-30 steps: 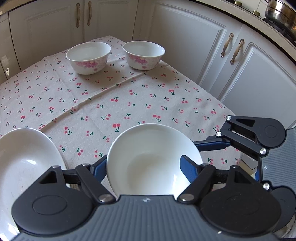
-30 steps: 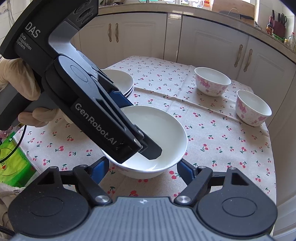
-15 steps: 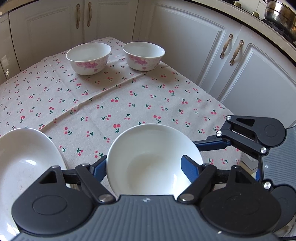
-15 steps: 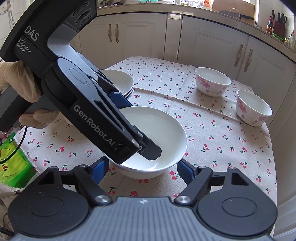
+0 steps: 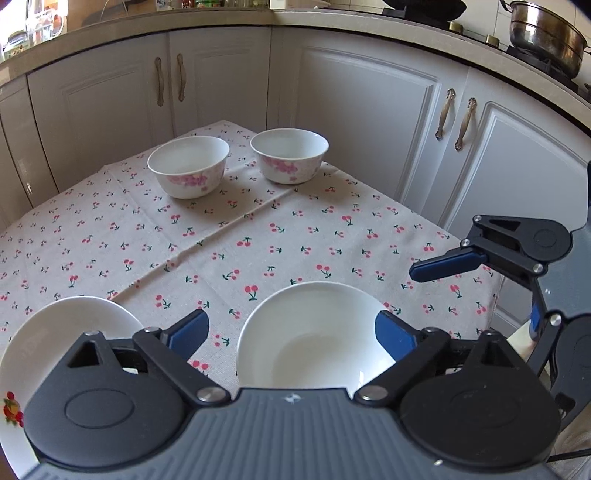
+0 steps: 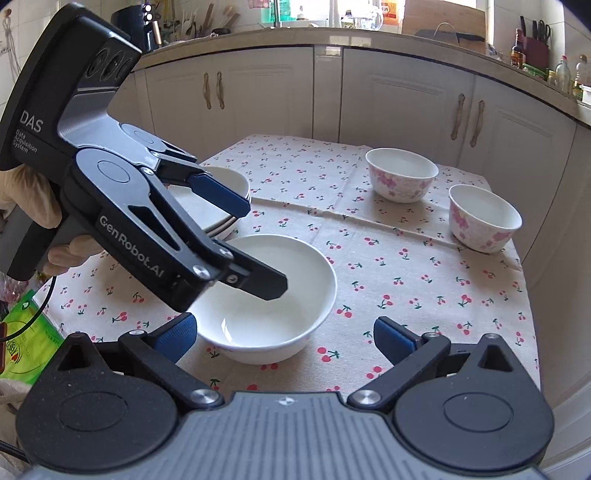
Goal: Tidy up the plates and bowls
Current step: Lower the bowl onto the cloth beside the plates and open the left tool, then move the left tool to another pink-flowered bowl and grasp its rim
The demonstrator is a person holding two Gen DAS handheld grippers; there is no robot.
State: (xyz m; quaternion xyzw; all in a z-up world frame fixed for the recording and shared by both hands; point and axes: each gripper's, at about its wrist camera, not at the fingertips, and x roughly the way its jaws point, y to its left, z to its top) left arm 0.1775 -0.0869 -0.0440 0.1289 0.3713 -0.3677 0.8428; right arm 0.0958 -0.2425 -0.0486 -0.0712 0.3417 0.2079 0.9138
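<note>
A plain white bowl (image 5: pixel 314 332) (image 6: pixel 273 295) sits on the cherry-print cloth. My left gripper (image 5: pixel 291 332) is open above it, one finger over the bowl's inside, the other toward the stack of white plates (image 5: pixel 55 332) (image 6: pixel 218 192) at the left. My right gripper (image 6: pixel 284 332) is open and empty just in front of the bowl; it also shows in the left wrist view (image 5: pixel 447 264). Two pink-flowered bowls (image 5: pixel 188 166) (image 5: pixel 290 155) stand side by side at the far end.
The table (image 5: pixel 332 229) ends close to white cupboards at the back and right. A steel pot (image 5: pixel 543 33) stands on the counter. A green bag (image 6: pixel 22 332) lies off the table's left edge.
My left gripper has lifted and tilted up, off the white bowl; the bowl stays on the cloth. The right gripper has barely moved.
</note>
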